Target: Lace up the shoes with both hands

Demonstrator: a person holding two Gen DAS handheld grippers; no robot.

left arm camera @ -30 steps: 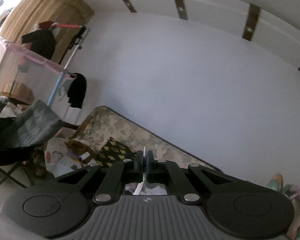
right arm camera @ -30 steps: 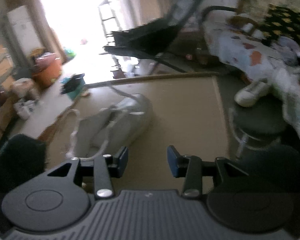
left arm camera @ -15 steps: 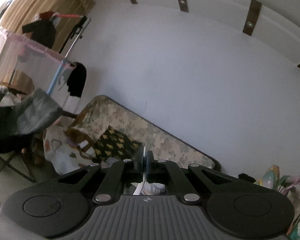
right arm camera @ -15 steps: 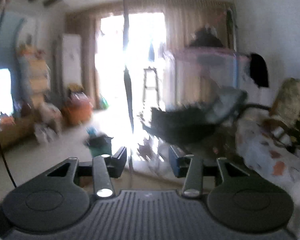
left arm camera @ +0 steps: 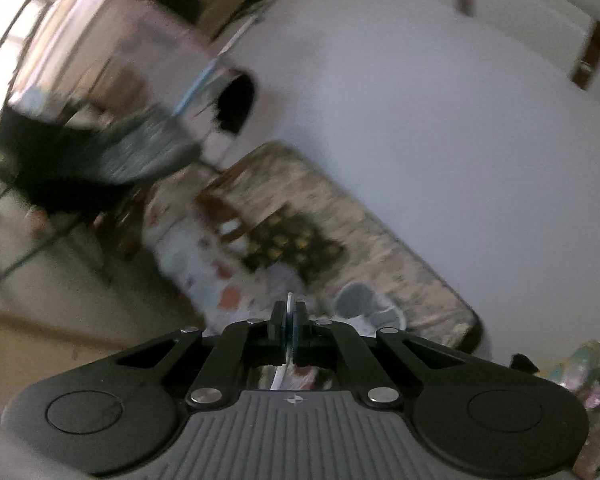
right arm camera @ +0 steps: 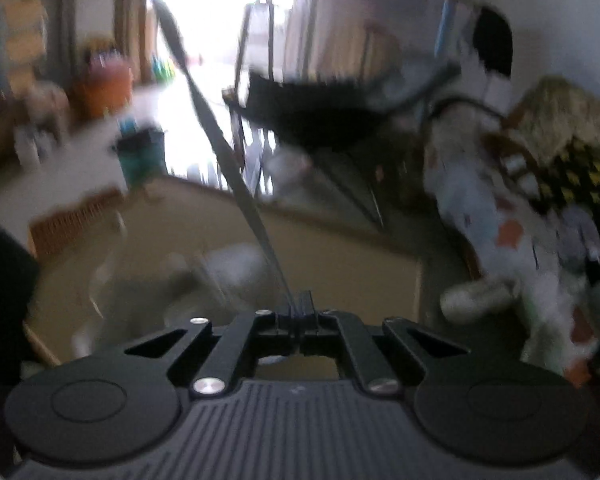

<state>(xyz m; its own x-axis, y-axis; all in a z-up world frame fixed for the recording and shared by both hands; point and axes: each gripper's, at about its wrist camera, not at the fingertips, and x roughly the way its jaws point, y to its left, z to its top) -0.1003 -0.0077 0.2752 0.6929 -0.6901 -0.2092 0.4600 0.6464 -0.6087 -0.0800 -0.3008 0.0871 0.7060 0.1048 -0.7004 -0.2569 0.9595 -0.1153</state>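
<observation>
The black two-finger left gripper (left arm camera: 289,320) is clamped on a flat white shoelace (left arm camera: 288,305), whose edge stands just proud of the closed pads and whose tail drops away beneath the jaws. The black two-finger right gripper (right arm camera: 300,312) is likewise pinched on a lace: a grey-looking strand (right arm camera: 228,160) leaves its closed tips and runs taut, up and to the left, away from the gripper (whether this is the same lace the left one holds, I cannot tell). Just beyond the right gripper, ahead and a little to the left on the tan mat (right arm camera: 340,264), lies the pale grey lace-up shoe (right arm camera: 204,280), badly blurred; a second whitish shoe (right arm camera: 478,300) sits off to the right, beside the patterned bedding (right arm camera: 480,208). The left wrist view shows no shoe, only bedding and a bare wall, so the right hand looks nearer. The coming pull seems to turn on that strand's long axis, slanting from the jaws up-left above the shoe.
</observation>
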